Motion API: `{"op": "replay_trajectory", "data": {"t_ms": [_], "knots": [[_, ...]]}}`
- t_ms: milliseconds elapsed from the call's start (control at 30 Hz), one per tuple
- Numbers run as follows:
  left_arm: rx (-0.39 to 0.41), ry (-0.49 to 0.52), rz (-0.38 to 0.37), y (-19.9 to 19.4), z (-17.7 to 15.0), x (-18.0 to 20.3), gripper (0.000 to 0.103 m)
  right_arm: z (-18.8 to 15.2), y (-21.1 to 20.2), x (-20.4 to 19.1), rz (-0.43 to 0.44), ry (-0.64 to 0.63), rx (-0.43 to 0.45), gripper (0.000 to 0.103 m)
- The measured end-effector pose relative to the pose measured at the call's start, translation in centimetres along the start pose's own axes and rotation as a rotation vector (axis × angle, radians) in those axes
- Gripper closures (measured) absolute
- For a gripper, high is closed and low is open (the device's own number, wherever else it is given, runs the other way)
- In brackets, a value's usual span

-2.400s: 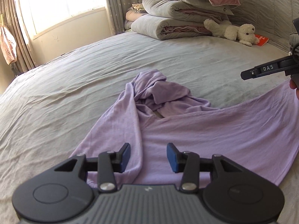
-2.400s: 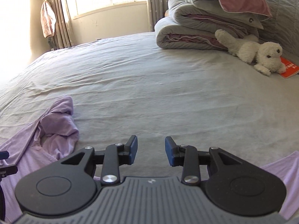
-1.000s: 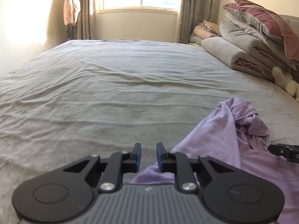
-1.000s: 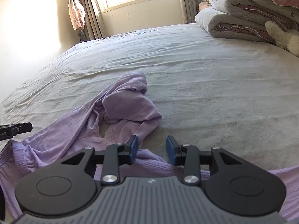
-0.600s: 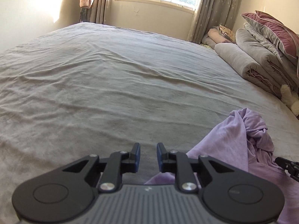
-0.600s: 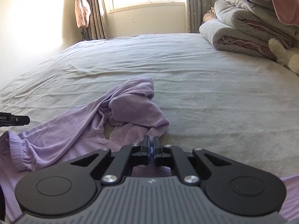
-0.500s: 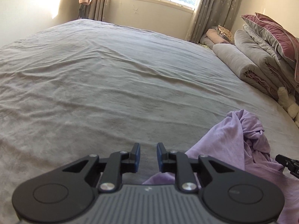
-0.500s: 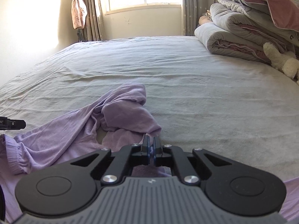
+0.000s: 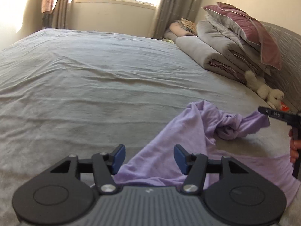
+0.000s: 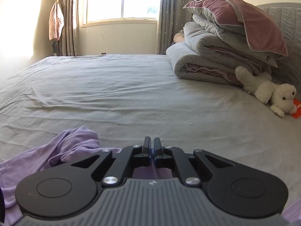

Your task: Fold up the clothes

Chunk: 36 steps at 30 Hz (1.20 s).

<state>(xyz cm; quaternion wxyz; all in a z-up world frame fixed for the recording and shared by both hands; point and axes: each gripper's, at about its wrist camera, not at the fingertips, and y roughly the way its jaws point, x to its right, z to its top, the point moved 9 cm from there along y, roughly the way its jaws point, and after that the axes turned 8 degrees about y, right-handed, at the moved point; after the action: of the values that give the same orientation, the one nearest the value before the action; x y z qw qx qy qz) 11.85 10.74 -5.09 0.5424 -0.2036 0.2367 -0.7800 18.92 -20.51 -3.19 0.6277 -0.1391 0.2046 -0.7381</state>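
Garment: lavender, crumpled on bed, stretching from left jaws toward right.
Left gripper: spread wide, straddling near edge.
Right gripper: clenched on bunched far end.

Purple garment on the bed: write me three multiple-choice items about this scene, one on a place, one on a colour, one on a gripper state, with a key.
1. Where does the plush toy lie?
A. on the windowsill
B. on the bed beside the stacked bedding
C. on the purple garment

2. What colour is the garment?
A. light purple
B. red
C. dark green

3. How does the right gripper stand?
A. wide open over bare sheet
B. out of view
C. shut on the garment

Key:
1 B, the white toy rests against the foot of the folded stack, far right.
2 A, the cloth shows lilac in both views.
3 C, its fingers meet with purple cloth pinched between them, and the left view shows a lifted fold hanging from its tip; the left gripper is open.
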Motion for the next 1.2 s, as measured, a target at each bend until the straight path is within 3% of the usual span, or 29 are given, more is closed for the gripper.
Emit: {"op": "replay_trajectory", "data": {"t_ms": [100,233,400,633,733,833,967,1200], "knots": [[0.004,0.091,-0.031,-0.4,-0.1,1.7,0.042,0.8,0.8,2.5,-0.083,-0.042,0.019,0.099],[-0.006,0.131,-0.096,-0.6,-0.2,2.7,0.042,1.4,1.5,5.7,-0.186,-0.088,0.037,0.099],[-0.076,0.193,-0.15,-0.1,-1.5,3.7,0.041,0.3,1.7,9.6,-0.284,-0.064,0.019,0.099],[-0.14,0.346,-0.12,0.7,-3.6,4.9,0.039,-0.1,2.0,12.7,-0.383,-0.027,-0.012,0.099],[-0.145,0.4,-0.082,1.1,-4.0,5.1,0.04,-0.3,2.3,12.6,-0.36,0.003,-0.031,0.099],[-0.144,0.38,-0.073,1.4,-3.8,4.7,0.051,-0.2,2.3,11.9,-0.312,0.033,-0.043,0.099],[-0.13,0.291,-0.07,1.4,-3.1,3.3,0.075,0.0,2.2,10.6,-0.264,0.058,-0.054,0.097],[-0.054,0.105,-0.005,1.0,-1.0,-0.1,0.094,0.4,1.5,5.8,-0.067,0.101,-0.109,0.09]]}}
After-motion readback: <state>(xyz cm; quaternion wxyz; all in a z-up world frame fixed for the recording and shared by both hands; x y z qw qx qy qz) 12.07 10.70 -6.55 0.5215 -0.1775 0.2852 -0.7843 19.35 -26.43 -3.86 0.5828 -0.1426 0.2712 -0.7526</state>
